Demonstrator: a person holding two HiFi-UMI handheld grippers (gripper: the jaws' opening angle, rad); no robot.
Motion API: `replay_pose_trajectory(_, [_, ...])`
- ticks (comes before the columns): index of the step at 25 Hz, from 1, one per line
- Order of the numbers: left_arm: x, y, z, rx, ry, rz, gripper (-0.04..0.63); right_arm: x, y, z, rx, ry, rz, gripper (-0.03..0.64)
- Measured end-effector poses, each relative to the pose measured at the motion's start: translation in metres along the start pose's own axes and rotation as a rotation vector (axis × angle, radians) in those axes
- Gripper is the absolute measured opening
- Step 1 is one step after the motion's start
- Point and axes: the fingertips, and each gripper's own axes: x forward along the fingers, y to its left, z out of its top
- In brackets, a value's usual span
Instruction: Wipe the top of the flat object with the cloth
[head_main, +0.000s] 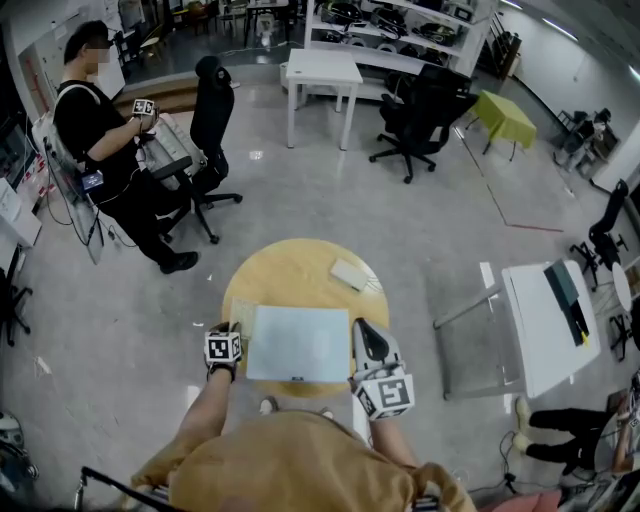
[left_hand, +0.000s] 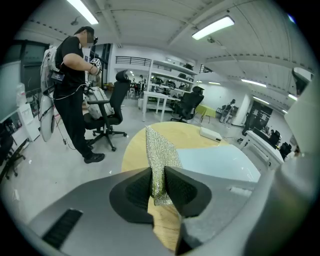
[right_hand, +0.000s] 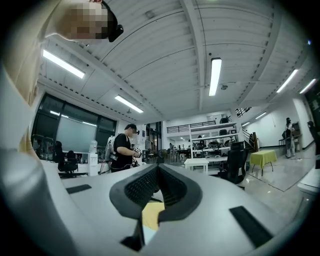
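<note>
A pale flat board (head_main: 298, 343) lies on the round wooden table (head_main: 290, 270) in the head view. A glittery grey-green cloth (left_hand: 160, 155) stretches along the board's left edge (head_main: 240, 318). My left gripper (left_hand: 158, 182) is shut on the cloth's near end and sits at the board's near left corner (head_main: 224, 345). The flat board (left_hand: 220, 162) lies to the right of the cloth in the left gripper view. My right gripper (head_main: 364, 335) rests at the board's right edge. Its jaws (right_hand: 159, 185) are shut with nothing between them, tilted up toward the room and ceiling.
A small white box (head_main: 349, 274) lies on the far side of the table, also in the left gripper view (left_hand: 211, 134). A person in black (head_main: 100, 130) stands at the back left beside an office chair (head_main: 212, 130). A white desk (head_main: 545, 320) stands to the right.
</note>
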Motion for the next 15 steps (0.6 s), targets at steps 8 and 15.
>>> replay_pose_trajectory(8, [-0.019,0.045,-0.015,0.010,-0.012,0.090,0.064,0.018,0.024,0.000,-0.014,0.001,0.047,0.000])
replay_pose_trajectory(15, [-0.034,0.049,0.000,-0.024,-0.097,0.078,0.064,0.026,0.033,-0.001,-0.014,0.004,0.065,0.000])
